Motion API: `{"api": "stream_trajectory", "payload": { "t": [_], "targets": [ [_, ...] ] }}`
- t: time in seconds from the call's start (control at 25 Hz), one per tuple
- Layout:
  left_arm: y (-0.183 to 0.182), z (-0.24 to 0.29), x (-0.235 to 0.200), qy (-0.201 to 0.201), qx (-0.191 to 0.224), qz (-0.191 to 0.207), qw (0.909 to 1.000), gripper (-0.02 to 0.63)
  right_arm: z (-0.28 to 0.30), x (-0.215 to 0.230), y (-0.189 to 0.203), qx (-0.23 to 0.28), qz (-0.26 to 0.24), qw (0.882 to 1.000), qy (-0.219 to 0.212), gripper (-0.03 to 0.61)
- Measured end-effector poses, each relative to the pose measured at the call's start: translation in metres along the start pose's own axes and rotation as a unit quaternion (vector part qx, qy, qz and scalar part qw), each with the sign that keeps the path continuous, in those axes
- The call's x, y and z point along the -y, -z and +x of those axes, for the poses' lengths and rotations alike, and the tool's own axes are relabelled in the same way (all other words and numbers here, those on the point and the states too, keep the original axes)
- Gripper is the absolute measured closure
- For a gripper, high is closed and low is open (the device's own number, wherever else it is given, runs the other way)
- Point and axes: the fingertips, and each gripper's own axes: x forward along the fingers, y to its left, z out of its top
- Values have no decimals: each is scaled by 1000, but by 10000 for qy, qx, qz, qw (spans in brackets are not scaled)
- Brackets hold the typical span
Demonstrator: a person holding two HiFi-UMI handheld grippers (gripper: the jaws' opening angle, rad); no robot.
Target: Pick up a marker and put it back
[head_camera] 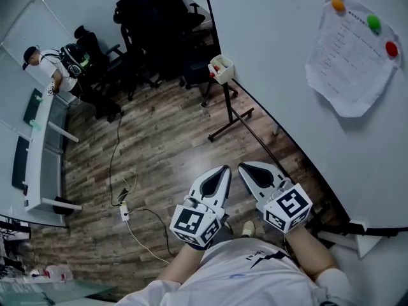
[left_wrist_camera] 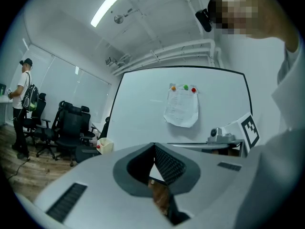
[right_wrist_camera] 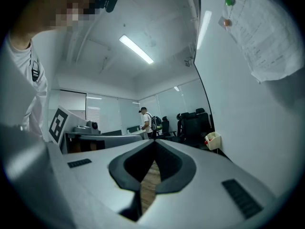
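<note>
1. The left claw [head_camera: 223, 171] and right claw [head_camera: 245, 168] were clenched, empty.
2. The markers [head_camera: 217, 67] sat in a box [head_camera: 223, 72] by the whiteboard [head_camera: 287, 75], well apart.
3. Pickup seemed unstarted; next: reach there, open 1 claw.

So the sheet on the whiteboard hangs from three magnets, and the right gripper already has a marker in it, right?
Not quite. The right gripper is empty: the right gripper view shows its jaws shut together on nothing. The markers sit in the box at the edge of the whiteboard. The sheet does hang from three magnets.
</note>
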Motion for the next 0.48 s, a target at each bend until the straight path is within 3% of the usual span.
{"api": "stream_trajectory", "payload": {
  "t": [0.48],
  "targets": [
    [-5, 25, -44, 72, 0, -62, 10000, 603, 48, 17, 0, -93, -11, 10000, 23, 566]
  ]
}}
